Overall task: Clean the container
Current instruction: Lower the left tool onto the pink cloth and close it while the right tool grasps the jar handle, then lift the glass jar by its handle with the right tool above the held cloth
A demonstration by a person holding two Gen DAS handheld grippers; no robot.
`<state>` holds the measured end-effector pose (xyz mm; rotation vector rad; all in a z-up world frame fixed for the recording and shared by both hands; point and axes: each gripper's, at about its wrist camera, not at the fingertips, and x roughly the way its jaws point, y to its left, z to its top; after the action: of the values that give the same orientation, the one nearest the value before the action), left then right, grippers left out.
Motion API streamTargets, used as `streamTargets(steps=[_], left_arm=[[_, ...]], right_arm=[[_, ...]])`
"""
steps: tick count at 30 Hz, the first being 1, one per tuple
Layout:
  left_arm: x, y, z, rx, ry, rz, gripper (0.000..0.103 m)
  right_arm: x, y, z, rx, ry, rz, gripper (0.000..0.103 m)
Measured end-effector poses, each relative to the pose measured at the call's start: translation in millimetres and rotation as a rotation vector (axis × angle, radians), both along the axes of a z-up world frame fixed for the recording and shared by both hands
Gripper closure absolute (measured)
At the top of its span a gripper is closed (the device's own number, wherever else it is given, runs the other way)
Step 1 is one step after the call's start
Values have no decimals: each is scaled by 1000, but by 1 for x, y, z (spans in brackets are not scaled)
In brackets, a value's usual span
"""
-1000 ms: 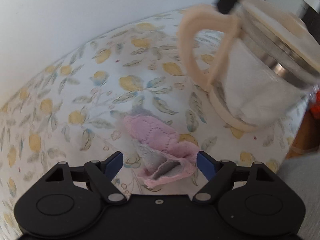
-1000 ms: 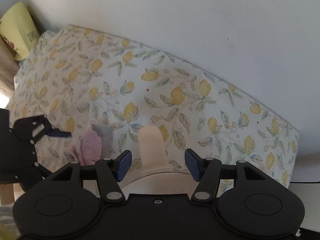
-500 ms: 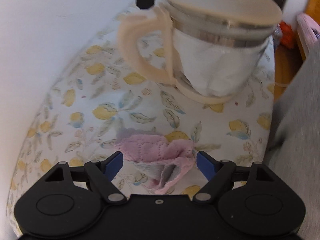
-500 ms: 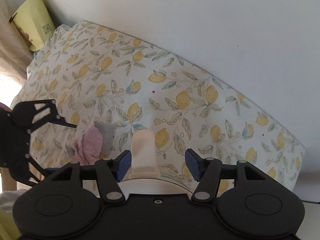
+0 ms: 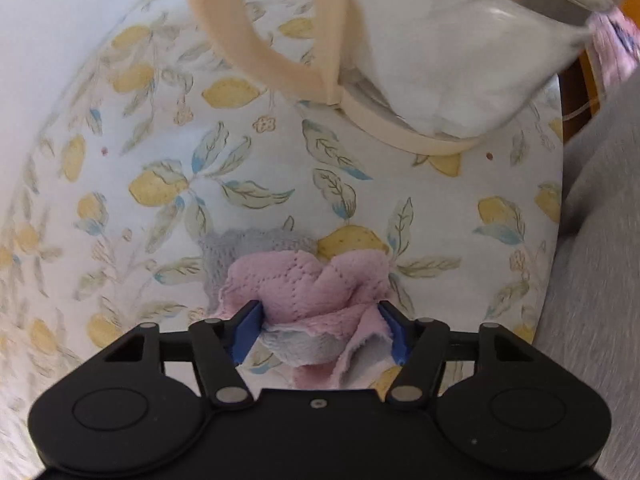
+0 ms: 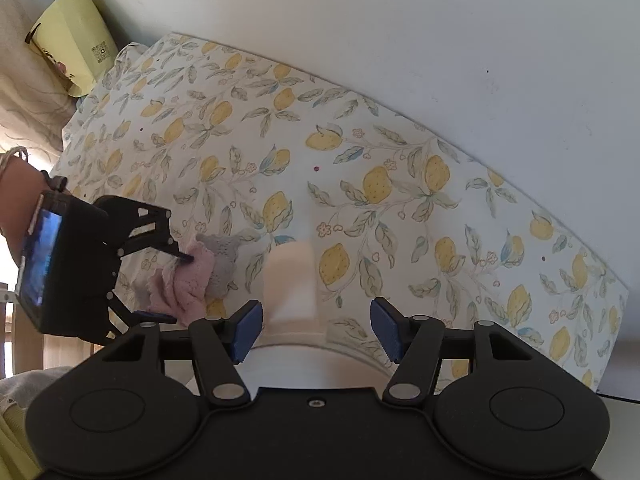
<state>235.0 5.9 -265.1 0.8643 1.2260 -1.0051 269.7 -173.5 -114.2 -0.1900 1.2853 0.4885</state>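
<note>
A glass pitcher (image 5: 440, 60) with a cream handle (image 5: 256, 48) and cream base ring hangs tilted above the lemon-print tablecloth (image 5: 240, 152). My right gripper (image 6: 316, 328) is shut on its cream lid (image 6: 320, 356), and the handle (image 6: 292, 276) sticks out ahead between the fingers. A crumpled pink and grey cloth (image 5: 312, 288) lies on the tablecloth beside the pitcher. My left gripper (image 5: 320, 334) points straight down over it, jaws closing, both blue pads pressing its bunched folds. In the right wrist view the same left gripper (image 6: 176, 286) pinches the cloth (image 6: 200, 276) to the left.
A white wall (image 6: 400, 40) runs behind the table. A yellow-green bag (image 6: 72, 40) stands at the back left corner. A person's wrist (image 6: 16, 196) holds the left gripper. Grey clothing (image 5: 600, 240) borders the table's near edge on the right.
My left gripper has rolled and come down over the cloth, and its jaws have drawn in until the cloth bunches between the pads. The pitcher looms closer in the left view. The right gripper barely moved.
</note>
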Motion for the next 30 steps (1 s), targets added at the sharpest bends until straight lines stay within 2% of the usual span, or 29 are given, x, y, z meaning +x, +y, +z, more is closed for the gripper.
streamTargets(steps=[3, 5, 7, 9, 12, 15, 17, 20, 23, 25, 29, 30], left_arm=[[1, 5, 1, -35, 3, 67, 49], [0, 11, 5, -60, -12, 117, 64], [1, 22, 10, -97, -21, 217, 69], [-1, 29, 15, -125, -11, 285, 69], [-8, 38, 21, -183, -2, 383, 69], [-18, 43, 31, -275, 19, 481, 69], [-21, 36, 32, -328, -16, 546, 69], [-30, 19, 37, -351, -9, 554, 69], [-40, 6, 52, -404, -31, 520, 69], [-41, -2, 58, -404, -53, 512, 69], [-41, -10, 72, -421, -83, 485, 69], [-41, -10, 76, -421, -96, 473, 69]], right_arm=[[9, 4, -2, 11, 27, 12, 37], [14, 8, -5, -2, 44, 22, 37], [20, 13, -7, -15, 61, 31, 37], [25, 19, -11, -44, 93, 48, 37], [29, 29, -21, -135, 122, 58, 30], [35, 31, -26, -136, 153, 54, 30], [38, 33, -29, -133, 174, 51, 30], [42, 35, -36, -152, 190, 40, 30], [40, 37, -39, -158, 201, 46, 35], [37, 39, -39, -156, 210, 58, 46], [32, 44, -37, -153, 207, 75, 59], [31, 45, -36, -150, 209, 71, 66]])
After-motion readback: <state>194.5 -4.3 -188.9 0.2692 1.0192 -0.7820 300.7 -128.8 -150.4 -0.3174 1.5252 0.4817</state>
